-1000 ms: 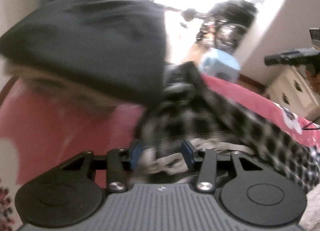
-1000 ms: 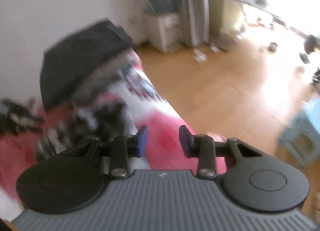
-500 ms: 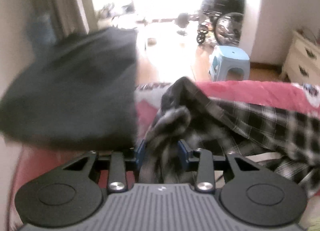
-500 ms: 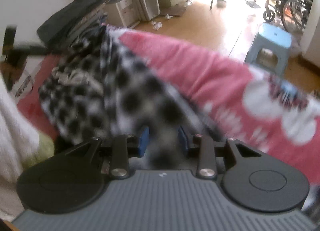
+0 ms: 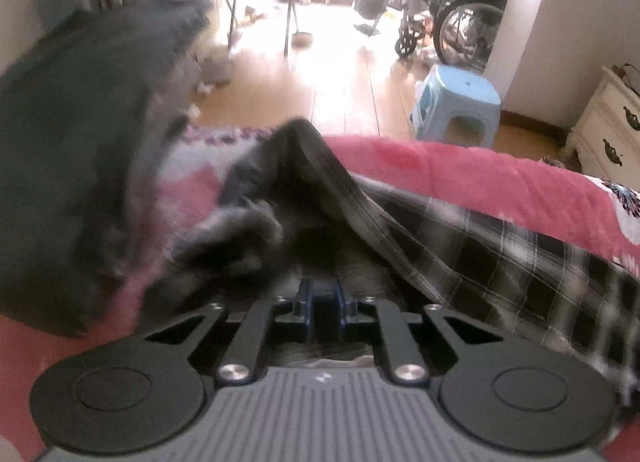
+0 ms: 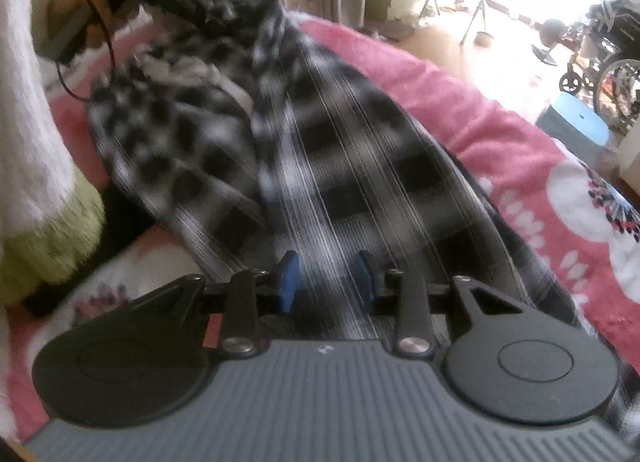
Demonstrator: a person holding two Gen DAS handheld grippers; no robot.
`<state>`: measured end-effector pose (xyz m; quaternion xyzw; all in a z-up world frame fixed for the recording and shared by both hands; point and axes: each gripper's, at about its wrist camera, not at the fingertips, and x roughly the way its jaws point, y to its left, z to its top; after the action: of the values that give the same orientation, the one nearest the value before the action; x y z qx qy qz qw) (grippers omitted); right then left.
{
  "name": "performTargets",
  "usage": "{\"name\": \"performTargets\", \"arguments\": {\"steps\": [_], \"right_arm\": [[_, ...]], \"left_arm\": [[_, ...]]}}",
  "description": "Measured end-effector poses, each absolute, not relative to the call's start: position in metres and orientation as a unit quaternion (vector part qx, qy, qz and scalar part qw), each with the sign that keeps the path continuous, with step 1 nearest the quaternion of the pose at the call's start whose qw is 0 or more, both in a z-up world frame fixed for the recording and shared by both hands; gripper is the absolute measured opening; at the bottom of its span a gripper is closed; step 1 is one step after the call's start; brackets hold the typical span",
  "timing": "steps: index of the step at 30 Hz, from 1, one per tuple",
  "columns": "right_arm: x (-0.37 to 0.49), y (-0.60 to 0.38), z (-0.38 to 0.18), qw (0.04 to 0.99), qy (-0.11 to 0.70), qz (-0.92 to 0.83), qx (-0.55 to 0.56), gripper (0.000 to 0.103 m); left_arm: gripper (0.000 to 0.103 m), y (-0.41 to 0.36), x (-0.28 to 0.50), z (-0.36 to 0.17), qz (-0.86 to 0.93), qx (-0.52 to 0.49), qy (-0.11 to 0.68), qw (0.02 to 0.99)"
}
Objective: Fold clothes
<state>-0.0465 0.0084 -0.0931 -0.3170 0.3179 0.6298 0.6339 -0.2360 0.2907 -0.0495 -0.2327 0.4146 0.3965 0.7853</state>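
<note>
Both grippers' jaws are closing on the checked shirt (image 6: 340, 166) spread across the pink bed (image 6: 480, 110), the left gripper (image 5: 322, 308) now nearly clenched on bunched cloth at lower centre, the right gripper (image 6: 326, 276), wider moments ago, straddling fabric, suggesting a fold begins.

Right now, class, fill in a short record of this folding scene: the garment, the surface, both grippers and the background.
garment: black-and-white checked shirt, crumpled
surface: pink patterned blanket
left gripper: closing, jaws nearly together on shirt cloth
right gripper: closing, gap visible, shirt cloth between the pads
nearby: dark folded clothes
background: light blue plastic stool, wheelchair
</note>
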Motion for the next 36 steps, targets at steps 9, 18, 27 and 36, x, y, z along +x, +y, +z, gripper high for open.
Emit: {"name": "performTargets", "arguments": {"steps": [9, 18, 27, 36], "right_arm": [[-0.018, -0.014, -0.084, 0.693, 0.332, 0.586, -0.256, 0.000], [-0.033, -0.008, -0.097, 0.653, 0.357, 0.613, -0.265, 0.020], [-0.028, -0.014, -0.104, 0.672, 0.366, 0.588, -0.261, 0.002], [0.010, -0.020, -0.055, 0.733, 0.323, 0.562, -0.207, 0.002]], "left_arm": [[0.011, 0.304, -0.215, -0.075, 0.395, -0.233, 0.430, 0.778], [0.013, 0.316, -0.215, -0.082, 0.405, -0.244, 0.415, 0.777], [0.013, 0.321, -0.215, -0.083, 0.404, -0.249, 0.407, 0.781], [0.014, 0.321, -0.216, -0.080, 0.408, -0.246, 0.400, 0.783]]}}
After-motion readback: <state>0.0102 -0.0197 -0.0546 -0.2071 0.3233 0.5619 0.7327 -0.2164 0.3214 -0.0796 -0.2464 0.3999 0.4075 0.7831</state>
